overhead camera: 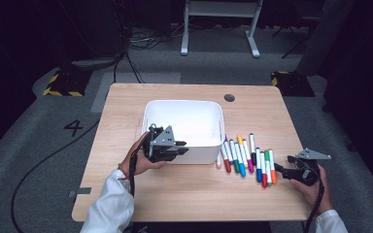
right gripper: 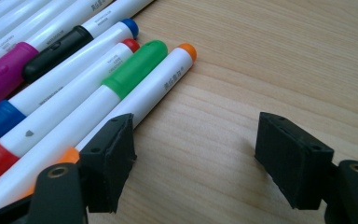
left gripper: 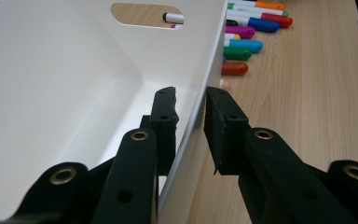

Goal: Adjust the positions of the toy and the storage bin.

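Left gripper (overhead camera: 177, 148) is pinching the near wall of the white bin (left gripper: 74, 93) — one jaw inside, one outside, rim sandwiched between the pads. Bin sits mid-table, left of the marker row (overhead camera: 245, 155). My read: I'm repositioning or steadying the bin so markers can go in.

Right gripper (right gripper: 196, 163) is spread wide, nothing between the jaws, low over the wooden table (overhead camera: 126, 111) at the right end of the row. In the right gripper view one jaw sits just beside the orange-capped marker (right gripper: 158, 88); the other is over bare wood.

How I'd do this step well:
- Keep the pinch on the wall firm but don't twist — thin plastic, it looks like it will flex, and the bin could pivot round the grip point.
- Slide it flat on the table, no lifting one edge. Grip is on one side only, so a lift would tip it.
- Watch the bin's right wall: the markers (left gripper: 247, 44) nearest it lie close against it, seen past the rim in the left gripper view. Push that way and the row scatters.
- Right side: take the outermost marker first, the orange one. Straddle the barrel squarely and close on the white body, not the cap, which could pull off.
- Neighbours are touching, so the inner jaw needs to wedge in without rolling the green-capped marker (right gripper: 133, 67).
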